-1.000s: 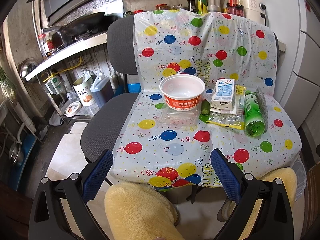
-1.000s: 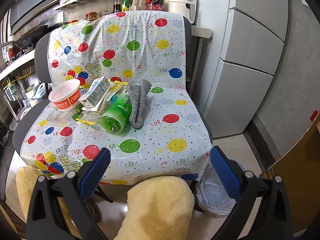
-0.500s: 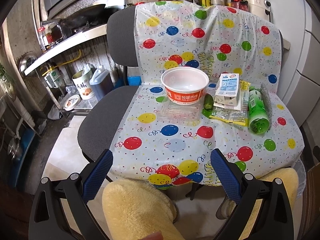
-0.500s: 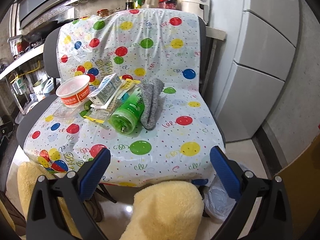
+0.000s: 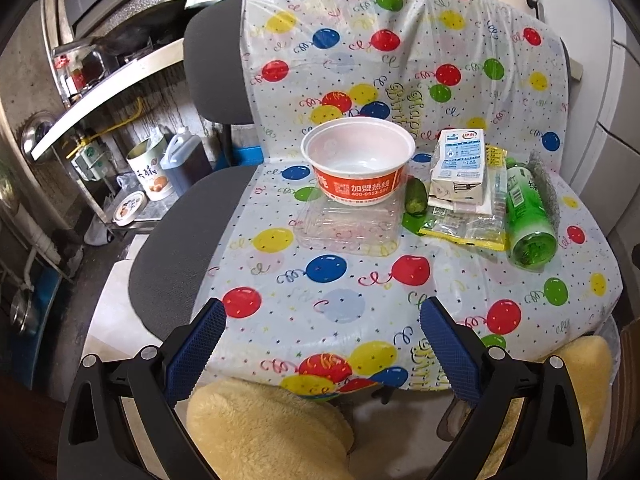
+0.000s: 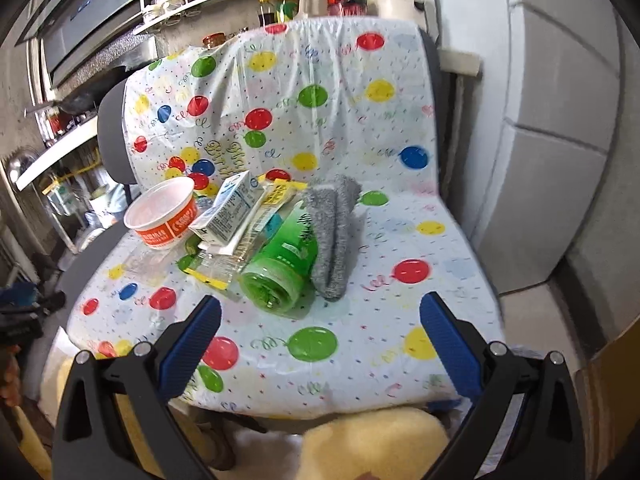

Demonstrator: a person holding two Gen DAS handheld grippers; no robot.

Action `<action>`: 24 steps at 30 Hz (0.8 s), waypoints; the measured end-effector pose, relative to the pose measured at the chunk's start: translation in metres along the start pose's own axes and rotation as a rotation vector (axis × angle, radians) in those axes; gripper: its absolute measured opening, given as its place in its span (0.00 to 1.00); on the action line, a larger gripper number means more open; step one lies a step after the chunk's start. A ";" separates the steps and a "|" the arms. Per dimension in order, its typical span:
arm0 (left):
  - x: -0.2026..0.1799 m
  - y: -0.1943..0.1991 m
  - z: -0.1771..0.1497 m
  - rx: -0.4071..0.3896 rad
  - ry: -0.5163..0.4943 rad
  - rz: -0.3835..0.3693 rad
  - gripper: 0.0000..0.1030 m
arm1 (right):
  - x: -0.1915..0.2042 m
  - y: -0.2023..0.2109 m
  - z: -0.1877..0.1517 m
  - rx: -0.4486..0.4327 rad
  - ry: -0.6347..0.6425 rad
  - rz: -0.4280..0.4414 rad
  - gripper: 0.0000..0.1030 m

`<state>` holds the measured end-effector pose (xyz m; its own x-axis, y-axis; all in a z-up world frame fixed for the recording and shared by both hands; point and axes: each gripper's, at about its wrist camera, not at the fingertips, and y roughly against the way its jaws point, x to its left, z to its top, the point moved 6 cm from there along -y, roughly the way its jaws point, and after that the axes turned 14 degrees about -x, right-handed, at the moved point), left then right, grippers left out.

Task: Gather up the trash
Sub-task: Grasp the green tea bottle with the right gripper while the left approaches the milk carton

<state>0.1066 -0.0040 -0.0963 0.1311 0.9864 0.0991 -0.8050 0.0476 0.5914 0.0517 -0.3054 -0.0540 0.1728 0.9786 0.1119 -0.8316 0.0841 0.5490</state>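
**Both grippers empty, trash pile ahead on chair seat**

Left wrist view: left gripper [image 5: 322,320] has jaws wide apart, nothing btwn them, hanging over the front edge of the balloon-print sheet [image 5: 336,276] that covers the chair. Trash sits well ahead of the jaws. Paper bowl [image 5: 358,160] stands upright, straight ahead and slightly left of centre, resting on the back edge of a clear plastic tray [image 5: 346,226]. Ahead and right of the jaws: cucumber piece [image 5: 416,196], milk carton [image 5: 460,166] lying on yellow-edged wrappers [image 5: 468,228], then green bottle [image 5: 528,216] on its side, open mouth toward the camera. Probably heaped together so it can be picked off piece by piece; sheet likely there to keep the seat clean.

Right wrist view: right gripper [image 6: 320,320] also spread wide, empty. Bottle is closest, just ahead and left of centre, w/ a folded grey cloth [image 6: 334,232] touching its right side. Carton and bowl further ahead-left. Bin bag not clearly visible here.

Judgement: nothing collected yet; bottle looks the right gripper's easiest first pick, bowl the left's.
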 end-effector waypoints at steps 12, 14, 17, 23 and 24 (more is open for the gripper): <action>-0.025 -0.068 0.022 0.020 -0.025 -0.018 0.93 | -0.008 -0.102 -0.005 0.109 0.016 0.069 0.67; -0.027 -0.077 0.023 0.031 -0.022 -0.015 0.93 | -0.003 -0.111 -0.007 0.120 0.020 0.095 0.63; -0.031 -0.087 0.027 0.037 -0.020 -0.010 0.93 | 0.001 -0.119 -0.004 0.105 0.022 0.100 0.63; -0.041 -0.100 0.034 0.037 -0.020 -0.030 0.93 | -0.005 -0.132 0.009 0.060 -0.035 0.046 0.51; -0.042 -0.101 0.034 0.032 -0.030 -0.029 0.93 | -0.001 -0.128 0.010 0.051 -0.035 0.070 0.51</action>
<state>0.2023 -0.0559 -0.1326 0.1715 0.9795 0.1056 -0.7819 0.0701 0.6194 0.1631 -0.3185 -0.1157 0.1348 0.9744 0.1801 -0.8142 0.0054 0.5805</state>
